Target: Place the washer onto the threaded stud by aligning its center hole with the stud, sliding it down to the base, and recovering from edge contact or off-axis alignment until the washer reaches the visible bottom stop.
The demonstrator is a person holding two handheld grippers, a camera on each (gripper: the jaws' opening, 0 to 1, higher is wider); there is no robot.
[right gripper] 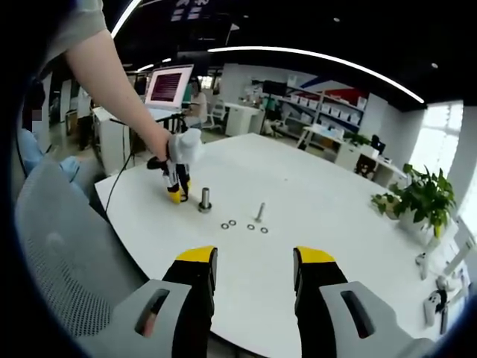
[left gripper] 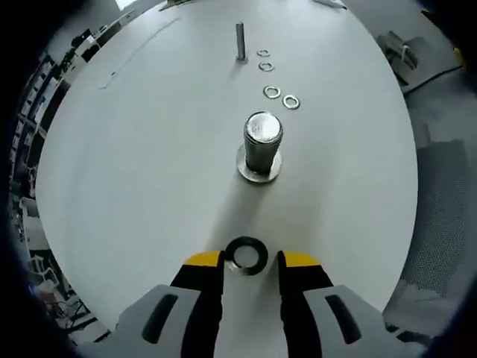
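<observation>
1. Presently, the left gripper (left gripper: 253, 261) stands low over the white table (left gripper: 134, 179) with its yellow-tipped jaws spread apart. The dark washer (left gripper: 246, 254) lies flat on the table between the tips; whether either tip touches its rim cannot be told from the left gripper view.

2. The large threaded stud (left gripper: 261, 142) stands upright just beyond the washer, with a wide flange at its foot that reads as the bottom stop. No washer sits on it.

3. Further off on the table are a thin stud (left gripper: 240, 42) and four small bright washers (left gripper: 281, 96) in a loose row, all untouched.

4. The right gripper (right gripper: 253, 265) is held back at the near edge of the table (right gripper: 320, 201), jaws wide apart and holding nothing. In the right gripper view a person's gloved hand (right gripper: 184, 146) carries the left gripper down beside the stud (right gripper: 205, 200).

5. Handling judgement: the washer appears to be a thin, stiff metal ring, light and smooth, likely to slide on the table or skate out of the tips if pinched unevenly.

6. Hold recommended: across the outer rim at opposite points, leaving the centre hole unobstructed. Lying flat, it offers little edge, so the tips must close right at table level.

7. Risk: a tilted washer may catch on the threads.
</observation>
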